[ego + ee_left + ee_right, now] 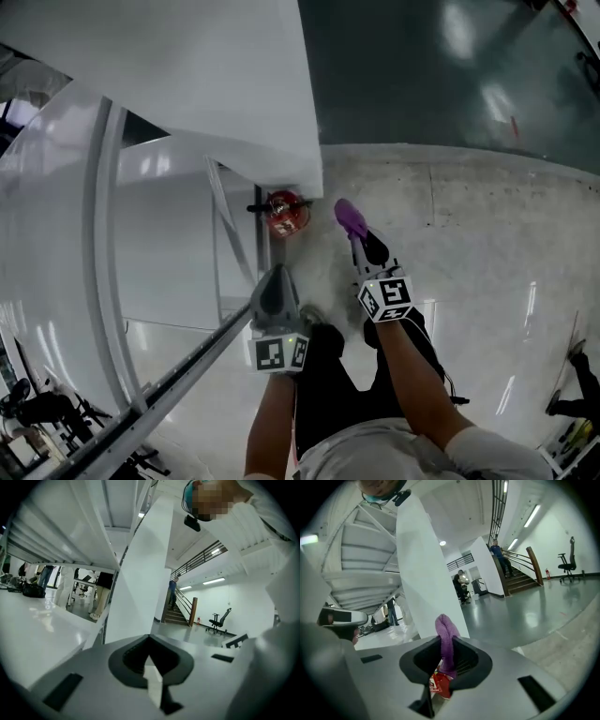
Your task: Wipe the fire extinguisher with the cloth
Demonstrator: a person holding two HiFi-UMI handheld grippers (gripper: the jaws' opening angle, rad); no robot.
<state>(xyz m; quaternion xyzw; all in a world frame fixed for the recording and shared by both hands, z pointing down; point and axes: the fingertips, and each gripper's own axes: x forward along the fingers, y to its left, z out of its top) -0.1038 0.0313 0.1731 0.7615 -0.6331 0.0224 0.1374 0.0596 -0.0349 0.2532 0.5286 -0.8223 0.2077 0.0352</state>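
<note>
A red fire extinguisher [283, 214] stands on the floor at the foot of a white pillar [234, 84]. My right gripper [359, 234] is shut on a purple cloth [351, 217], which sticks out past its tips just right of the extinguisher and apart from it. In the right gripper view the cloth [447, 641] stands up between the jaws, with a bit of the red extinguisher [440, 684] showing below it. My left gripper [277, 273] hangs nearer me, its jaws shut with nothing in them; its tip points toward the extinguisher.
A slanted white rail [178, 375] and stair framing run along the left. The extinguisher stands on rough pale concrete [450, 216], with dark glossy floor [450, 75] beyond. A person [497, 550] stands on distant stairs, and an office chair [568, 566] is far off.
</note>
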